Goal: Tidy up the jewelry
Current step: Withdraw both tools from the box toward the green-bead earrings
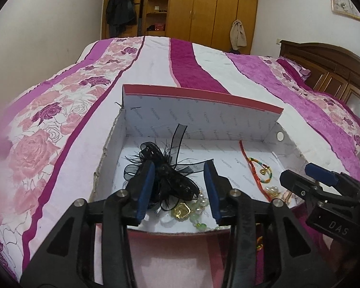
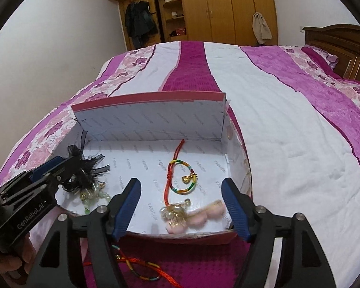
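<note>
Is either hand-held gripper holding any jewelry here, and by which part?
Nothing is held. The left hand-held gripper and right hand-held gripper are both open above the box.

Both wrist views look down close over the near rim of the open box point(image 1: 228, 110) point(image 2: 151, 110), facing across the bed point(image 1: 156, 55) point(image 2: 264, 96) toward the wardrobe point(image 1: 216, 4) point(image 2: 228, 7) at frame top; both share the box interior

A white-lined cardboard box with red outer walls point(image 2: 153, 117) is seen on a purple, white and floral striped bedspread point(image 2: 276, 110). The right gripper point(image 2: 182, 206) is held with jaws wide apart over the near wall. Inside, a rainbow cord bracelet with a gold charm point(image 2: 183, 176) lies centrally, a black feathered hair ornament point(image 2: 88, 168) at left, and pink beads point(image 2: 204, 214) nearest. The left gripper point(image 2: 48, 170) is seen at left, its jaw state unclear. A red cord point(image 2: 141, 265) lies outside, near.
</note>
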A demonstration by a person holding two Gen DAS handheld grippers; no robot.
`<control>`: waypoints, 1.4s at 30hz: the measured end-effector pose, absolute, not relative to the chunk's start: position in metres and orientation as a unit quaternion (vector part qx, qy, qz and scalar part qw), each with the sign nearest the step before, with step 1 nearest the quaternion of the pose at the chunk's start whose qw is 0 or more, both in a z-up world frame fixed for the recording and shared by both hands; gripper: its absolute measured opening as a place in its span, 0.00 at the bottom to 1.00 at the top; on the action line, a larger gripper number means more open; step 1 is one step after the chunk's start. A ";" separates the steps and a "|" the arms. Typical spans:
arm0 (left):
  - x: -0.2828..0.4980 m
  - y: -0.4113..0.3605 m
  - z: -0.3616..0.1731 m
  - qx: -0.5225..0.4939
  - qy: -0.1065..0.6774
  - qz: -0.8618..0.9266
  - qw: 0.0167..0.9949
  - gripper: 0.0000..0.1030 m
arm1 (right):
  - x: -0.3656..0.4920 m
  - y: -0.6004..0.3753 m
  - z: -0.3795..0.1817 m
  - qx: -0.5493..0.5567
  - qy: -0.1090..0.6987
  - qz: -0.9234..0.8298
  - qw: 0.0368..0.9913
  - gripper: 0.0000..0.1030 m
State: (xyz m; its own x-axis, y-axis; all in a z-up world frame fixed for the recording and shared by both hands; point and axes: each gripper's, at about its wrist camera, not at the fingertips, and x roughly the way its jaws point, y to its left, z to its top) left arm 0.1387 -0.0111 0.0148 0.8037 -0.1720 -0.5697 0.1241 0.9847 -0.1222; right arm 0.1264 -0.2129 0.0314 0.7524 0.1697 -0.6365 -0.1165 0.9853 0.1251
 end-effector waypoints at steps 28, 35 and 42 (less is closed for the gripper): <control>0.068 -0.015 0.020 -0.040 0.388 -0.115 0.913 0.35 | 0.040 -0.216 0.071 0.056 0.322 0.108 0.939 0.70; 0.057 -0.023 0.006 -0.015 0.411 -0.129 0.902 0.34 | 0.027 -0.214 0.051 0.051 0.351 0.108 0.929 0.70; 0.054 -0.031 -0.011 0.009 0.443 -0.145 0.884 0.32 | 0.020 -0.213 0.032 0.044 0.375 0.106 0.920 0.70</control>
State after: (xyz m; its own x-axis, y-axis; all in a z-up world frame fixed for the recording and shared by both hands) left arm 0.0536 -0.0308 -0.0111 0.5646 -0.2481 -0.7872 0.2647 0.9578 -0.1120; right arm 0.0203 -0.2135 0.0323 0.6959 0.2274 -0.6812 -0.1616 0.9738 0.1599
